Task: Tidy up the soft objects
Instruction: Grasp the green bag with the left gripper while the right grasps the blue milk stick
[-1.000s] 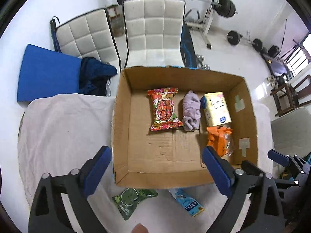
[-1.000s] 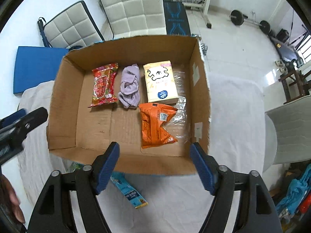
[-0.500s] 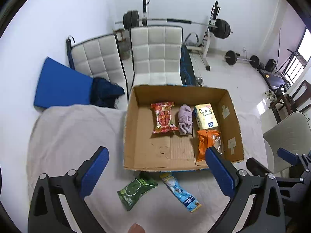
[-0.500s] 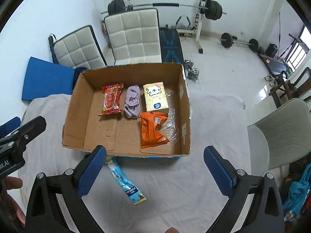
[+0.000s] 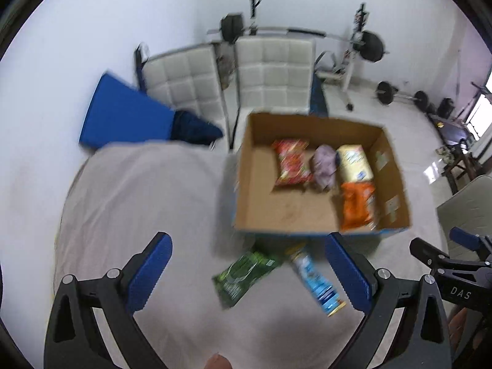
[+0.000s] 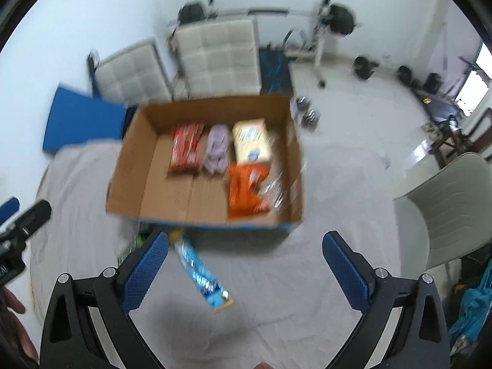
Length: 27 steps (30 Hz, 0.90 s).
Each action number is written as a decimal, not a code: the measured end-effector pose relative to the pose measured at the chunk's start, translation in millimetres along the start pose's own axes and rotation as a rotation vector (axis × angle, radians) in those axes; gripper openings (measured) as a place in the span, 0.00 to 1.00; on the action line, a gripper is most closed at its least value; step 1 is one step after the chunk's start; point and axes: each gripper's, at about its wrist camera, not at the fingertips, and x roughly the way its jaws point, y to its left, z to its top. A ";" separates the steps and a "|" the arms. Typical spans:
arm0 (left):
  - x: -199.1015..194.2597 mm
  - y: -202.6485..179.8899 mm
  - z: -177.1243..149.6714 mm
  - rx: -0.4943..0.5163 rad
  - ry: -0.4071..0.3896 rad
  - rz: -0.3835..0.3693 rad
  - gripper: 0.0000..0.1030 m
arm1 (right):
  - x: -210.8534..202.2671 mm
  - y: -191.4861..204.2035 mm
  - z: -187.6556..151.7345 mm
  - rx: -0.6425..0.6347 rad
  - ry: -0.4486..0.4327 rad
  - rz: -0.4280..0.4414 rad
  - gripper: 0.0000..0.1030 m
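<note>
Left gripper and right gripper: jaws spread wide, nothing btwn them, both over the white-cloth table. Green foil packet and light-blue sachet lie on cloth just in front of the brown cardboard box, w/ red snack bag, lilac cloth bundle, yellow tissue pack, orange pouch inside.

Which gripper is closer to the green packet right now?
Left. The green packet lies between the open left gripper fingers. The right gripper sits off to its right, over the blue packet.
</note>
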 end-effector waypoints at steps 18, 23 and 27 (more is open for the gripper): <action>141.7 46.5 -62.7 0.094 0.298 0.161 0.99 | 204.6 84.5 -54.2 -0.148 0.349 0.025 0.81; 169.0 32.6 -64.3 0.194 0.363 0.141 0.99 | 225.5 85.8 -70.8 -0.126 0.397 -0.016 0.50; 187.7 22.5 -59.7 0.232 0.406 0.059 0.99 | 223.0 78.1 -83.7 -0.106 0.414 -0.030 0.38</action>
